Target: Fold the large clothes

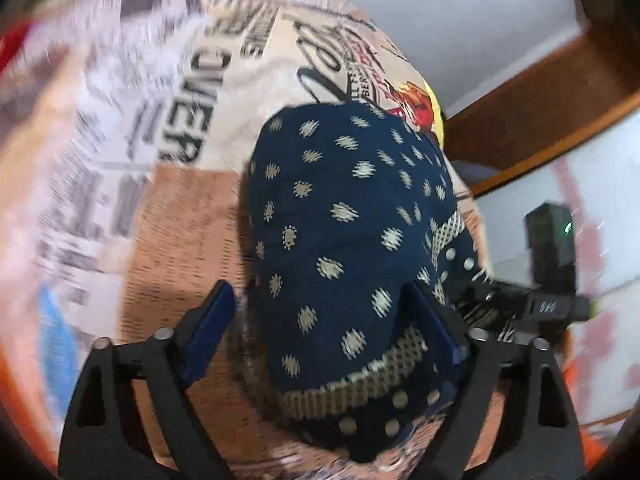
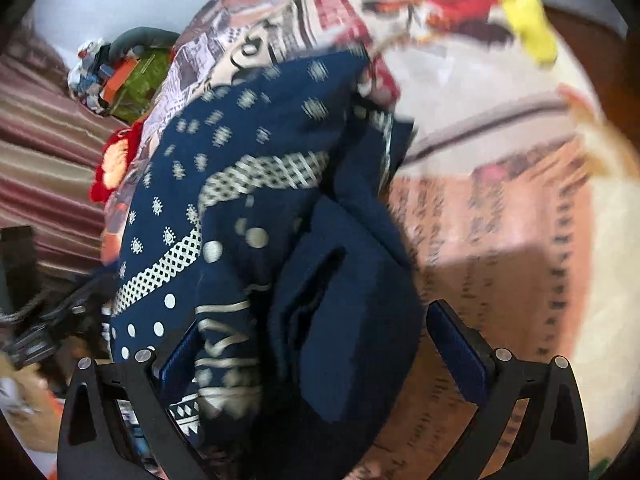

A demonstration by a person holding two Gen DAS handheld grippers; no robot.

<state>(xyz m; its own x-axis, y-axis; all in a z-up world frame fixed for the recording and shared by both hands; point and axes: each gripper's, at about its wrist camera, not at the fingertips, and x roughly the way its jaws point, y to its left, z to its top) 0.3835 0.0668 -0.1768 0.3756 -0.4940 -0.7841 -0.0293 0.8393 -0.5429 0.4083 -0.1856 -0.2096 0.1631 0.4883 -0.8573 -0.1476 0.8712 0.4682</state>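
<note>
A navy blue garment (image 1: pixel 340 220) with cream dots and a lattice band lies bunched on a newspaper-print bed sheet (image 1: pixel 176 216). My left gripper (image 1: pixel 320 300) stands open, its blue-padded fingers (image 1: pixel 212 320) either side of the folded cloth, which lies between the jaws. In the right wrist view the same garment (image 2: pixel 280 220) fills the middle, and my right gripper (image 2: pixel 320 344) is open with the plain navy folds between its fingers (image 2: pixel 456 340). The right gripper's body shows at the right edge of the left wrist view (image 1: pixel 548 300). Both views are blurred by motion.
A brown wooden bed frame (image 1: pixel 552 96) runs along the sheet's far edge below a white wall (image 1: pixel 440 16). Striped maroon fabric (image 2: pixel 44 152), a red item (image 2: pixel 116 160) and a pile of small things (image 2: pixel 120 76) lie left of the garment.
</note>
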